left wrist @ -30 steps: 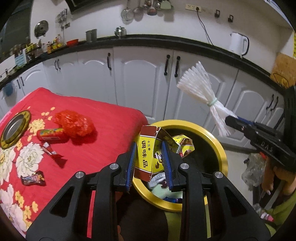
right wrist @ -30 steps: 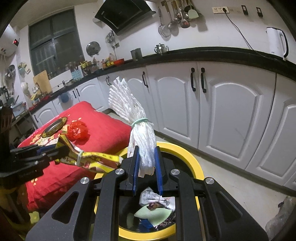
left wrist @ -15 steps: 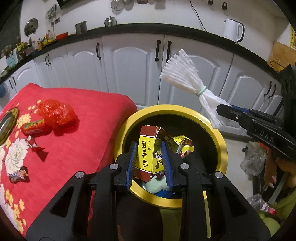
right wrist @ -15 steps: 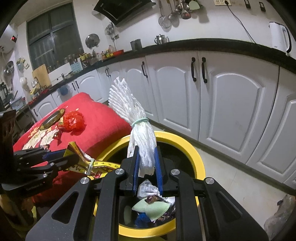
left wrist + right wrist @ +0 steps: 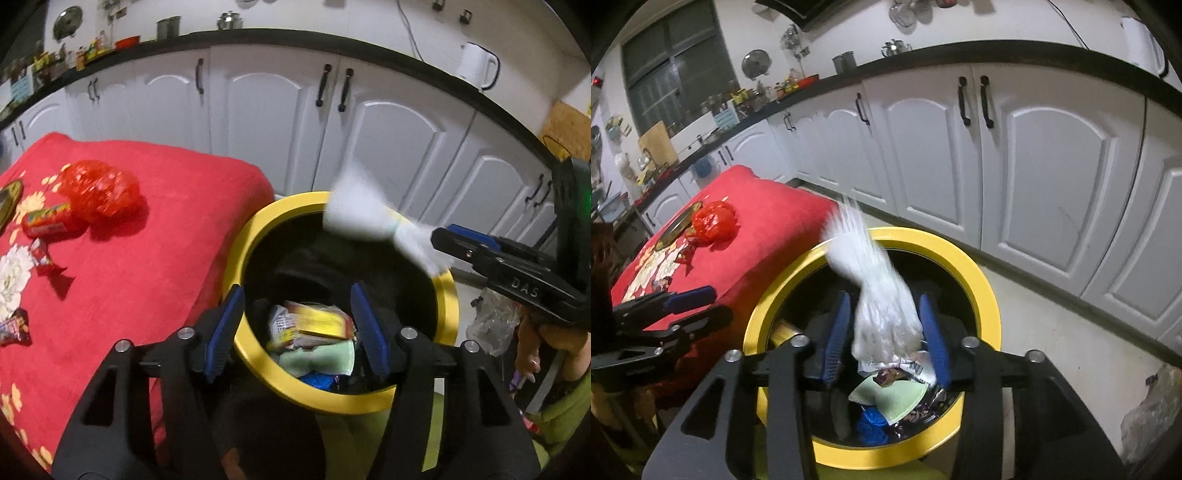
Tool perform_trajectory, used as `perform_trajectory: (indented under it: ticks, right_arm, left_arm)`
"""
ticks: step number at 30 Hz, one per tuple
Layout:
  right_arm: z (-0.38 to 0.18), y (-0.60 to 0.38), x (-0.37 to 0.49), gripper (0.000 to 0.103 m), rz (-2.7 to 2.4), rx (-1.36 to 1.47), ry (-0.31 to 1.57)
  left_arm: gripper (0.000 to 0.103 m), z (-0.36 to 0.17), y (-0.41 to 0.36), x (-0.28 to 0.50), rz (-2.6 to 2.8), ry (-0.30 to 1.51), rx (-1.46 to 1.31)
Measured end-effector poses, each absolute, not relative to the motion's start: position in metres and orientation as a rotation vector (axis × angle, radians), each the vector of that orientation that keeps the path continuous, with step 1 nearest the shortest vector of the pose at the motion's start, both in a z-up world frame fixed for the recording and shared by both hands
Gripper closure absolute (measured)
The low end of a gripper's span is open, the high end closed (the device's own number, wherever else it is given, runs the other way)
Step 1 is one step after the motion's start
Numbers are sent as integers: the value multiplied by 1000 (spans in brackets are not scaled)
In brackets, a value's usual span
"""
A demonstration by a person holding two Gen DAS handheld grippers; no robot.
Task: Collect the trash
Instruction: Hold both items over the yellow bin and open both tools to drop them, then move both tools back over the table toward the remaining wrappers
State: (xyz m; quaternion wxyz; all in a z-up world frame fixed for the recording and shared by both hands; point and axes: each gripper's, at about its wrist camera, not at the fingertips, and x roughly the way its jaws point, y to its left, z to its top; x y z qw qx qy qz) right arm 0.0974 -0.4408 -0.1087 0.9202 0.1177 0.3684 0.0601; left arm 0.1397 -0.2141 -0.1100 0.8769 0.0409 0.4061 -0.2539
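A yellow-rimmed trash bin (image 5: 242,254) stands beside the red-covered table, with several wrappers inside. My left gripper (image 5: 297,325) hangs over its near rim, jaws opening, nothing between them. The yellow seasoning box (image 5: 317,325) lies in the bin below. My right gripper (image 5: 884,332) is over the bin (image 5: 986,295), jaws opening. The white tied bundle of plastic strips (image 5: 882,314) is blurred between its pads, which stand apart from it. In the left wrist view the right gripper (image 5: 441,238) comes in from the right, the white bundle (image 5: 362,218) at its tips. The left gripper (image 5: 716,304) shows at the left.
On the red floral cloth (image 5: 147,277) lie a red plastic bag (image 5: 99,188), a red snack packet (image 5: 46,221) and small wrappers (image 5: 44,258). White cabinets (image 5: 277,122) run behind the bin. A clear plastic bag (image 5: 491,325) lies on the floor at right, next to a person's hand (image 5: 535,354).
Both grippers sank toward the bin and opened their jaws. The yellow box left the left gripper and dropped into the bin. The white bundle tipped and slid down between the right pads.
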Motion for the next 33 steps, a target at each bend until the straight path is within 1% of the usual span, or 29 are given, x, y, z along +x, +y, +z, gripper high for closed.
perform_trajectory:
  ticks: [2, 3, 4, 8, 10, 11, 18, 33]
  right_arm:
    - [-108, -441, 97, 61, 120, 242, 753]
    - [-108, -441, 97, 56, 116, 243, 751]
    - [-107, -442, 97, 54, 114, 246, 749]
    - [-104, -440, 97, 53, 112, 243, 737]
    - [-101, -437, 96, 52, 116, 238, 733]
    - [-100, -437, 96, 51, 119, 235, 730]
    - [-86, -429, 90, 41, 131, 208, 689]
    - [-50, -413, 80, 35, 155, 171, 613]
  left_arm:
    - [49, -108, -209, 139, -526, 840, 65]
    - [43, -107, -206, 138, -524, 835, 58]
    - [36, -105, -204, 138, -517, 827, 51]
    - [29, -97, -196, 135, -504, 804, 24]
    - [13, -94, -194, 134, -500, 793, 18]
    - [12, -92, -193, 132, -498, 783, 14]
    - [11, -79, -190, 126, -490, 739, 15]
    - [11, -43, -163, 113, -433, 625, -26]
